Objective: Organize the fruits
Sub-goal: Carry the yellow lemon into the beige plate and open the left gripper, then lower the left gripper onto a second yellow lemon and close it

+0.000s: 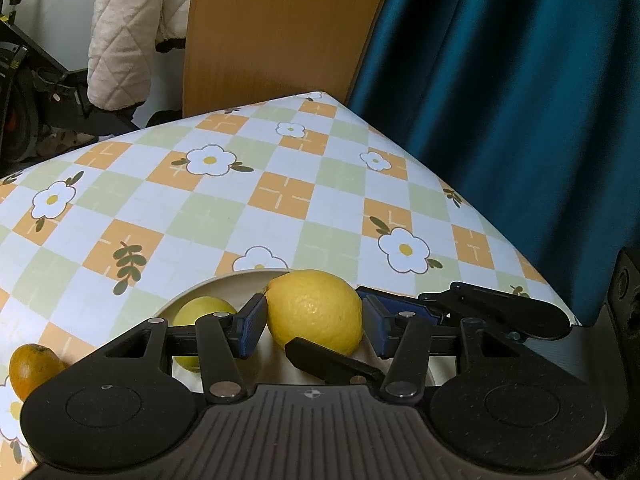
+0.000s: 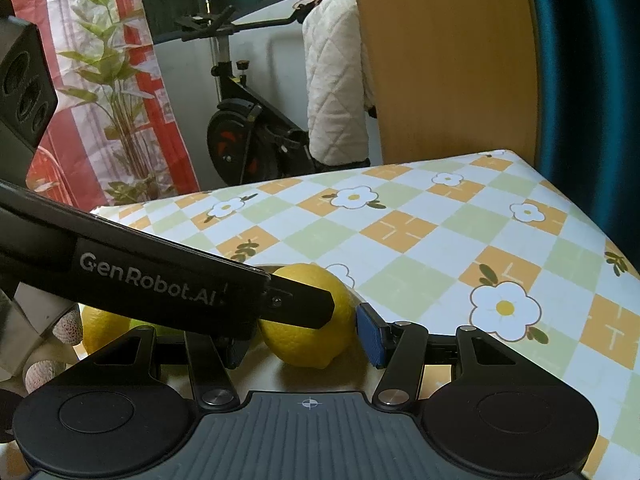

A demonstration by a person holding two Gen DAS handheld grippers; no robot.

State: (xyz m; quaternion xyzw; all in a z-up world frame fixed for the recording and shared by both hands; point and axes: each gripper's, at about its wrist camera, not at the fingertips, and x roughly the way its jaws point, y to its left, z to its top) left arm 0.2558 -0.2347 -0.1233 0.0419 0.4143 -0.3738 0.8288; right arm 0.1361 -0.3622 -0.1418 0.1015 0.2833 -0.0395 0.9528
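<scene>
A large yellow lemon (image 1: 316, 310) rests on a beige plate (image 1: 224, 284) on the checked flower tablecloth. My left gripper (image 1: 314, 328) has its blue pads on both sides of this lemon and looks shut on it. A yellow-green fruit (image 1: 200, 312) lies on the plate behind the left finger. An orange fruit (image 1: 30, 366) lies on the cloth left of the plate. In the right wrist view my right gripper (image 2: 304, 340) straddles the same lemon (image 2: 308, 320); its right pad (image 2: 370, 334) stands just clear of it. The left gripper's black finger (image 2: 296, 304) crosses in front.
The table (image 1: 280, 192) ends at a corner ahead, with a wooden chair back (image 1: 276, 28) and a teal curtain (image 1: 520, 100) behind. An exercise bike (image 2: 240, 128), a quilted coat (image 2: 336, 80) and a plant (image 2: 112, 80) stand beyond. Another yellow fruit (image 2: 102, 326) lies at the left.
</scene>
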